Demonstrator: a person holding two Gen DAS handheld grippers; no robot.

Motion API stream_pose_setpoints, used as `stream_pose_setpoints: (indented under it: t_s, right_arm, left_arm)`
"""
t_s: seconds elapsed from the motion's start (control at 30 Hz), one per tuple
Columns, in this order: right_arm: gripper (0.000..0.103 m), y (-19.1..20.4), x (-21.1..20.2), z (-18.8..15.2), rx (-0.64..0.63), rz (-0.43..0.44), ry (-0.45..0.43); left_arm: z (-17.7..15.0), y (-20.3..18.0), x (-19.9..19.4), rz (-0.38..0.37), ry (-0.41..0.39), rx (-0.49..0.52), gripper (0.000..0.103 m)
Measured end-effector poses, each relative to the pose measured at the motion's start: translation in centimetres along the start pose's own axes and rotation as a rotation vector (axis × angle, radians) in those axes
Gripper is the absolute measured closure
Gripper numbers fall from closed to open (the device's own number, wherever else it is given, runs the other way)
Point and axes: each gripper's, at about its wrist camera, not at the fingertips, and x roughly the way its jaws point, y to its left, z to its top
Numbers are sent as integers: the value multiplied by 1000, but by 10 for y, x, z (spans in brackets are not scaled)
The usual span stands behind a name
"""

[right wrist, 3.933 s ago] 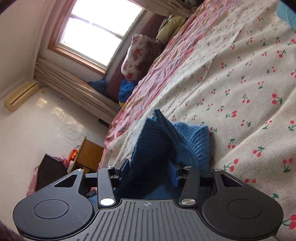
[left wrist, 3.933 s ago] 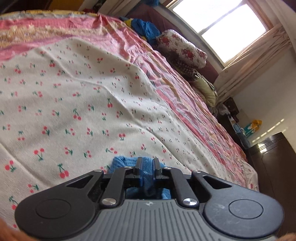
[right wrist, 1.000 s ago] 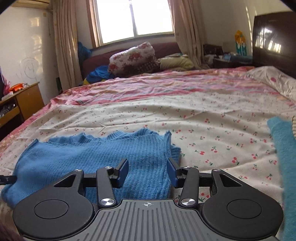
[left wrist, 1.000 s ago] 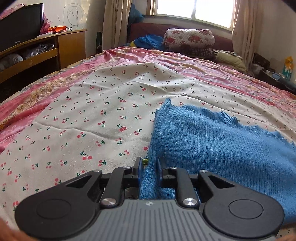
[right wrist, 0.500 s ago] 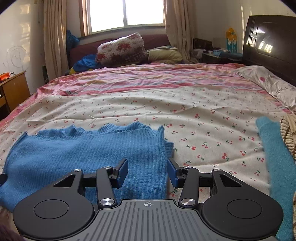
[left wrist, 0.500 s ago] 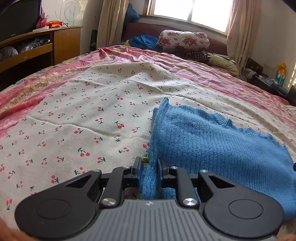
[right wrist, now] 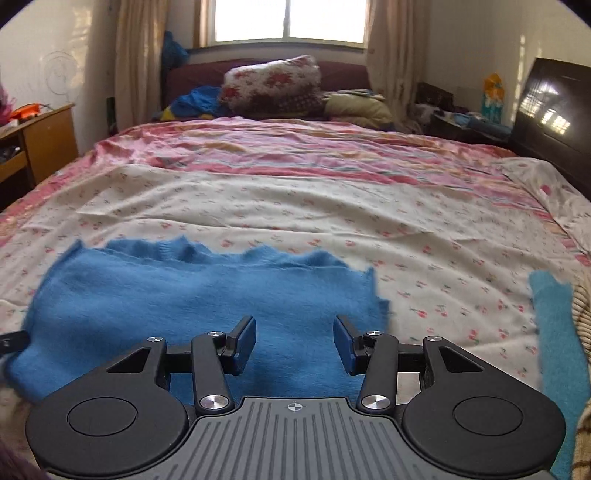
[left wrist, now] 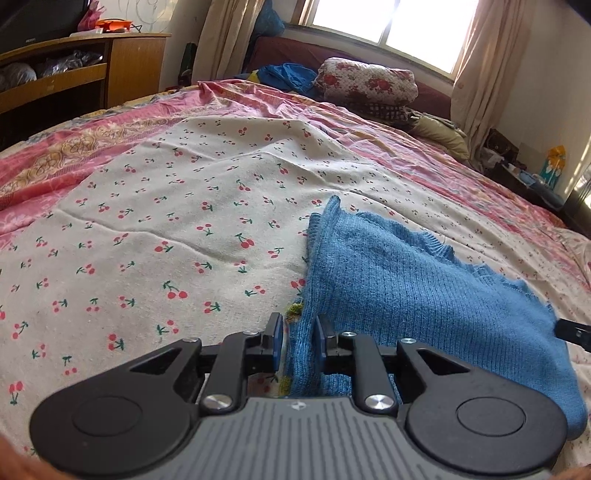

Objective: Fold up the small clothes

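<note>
The soft, limp blue sweater (right wrist: 207,295) lies lower left on the bed (right wrist: 332,206); left gripper (left wrist: 297,341) pinches its edge, right gripper (right wrist: 294,341) stands half-open, empty; grip hems or corners.

One blue sweater (right wrist: 207,291), one teal garment (right wrist: 557,332), two hand-held grippers (left wrist: 298,341) (right wrist: 294,341).

Daylight poured through the window (right wrist: 288,18), which was blown out to white, and glare streaked the dark headboard (right wrist: 550,122). The bed (right wrist: 295,206) was brightly lit. The right wrist view was motion-blurred; the left stayed sharp. Fisheye bending darkened the corners.
</note>
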Motion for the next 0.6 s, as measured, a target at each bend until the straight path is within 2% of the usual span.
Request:
stream_pose_setpoints:
  t_s: [0.3,0.6]
  right_arm:
    - [57,79,11,20,-93,187,36]
    - [56,127,24,36,-141,283,66]
  left_arm:
    - [0,10,-3,-29,11,-36,76]
    - [0,15,0,-49,21,-43,73]
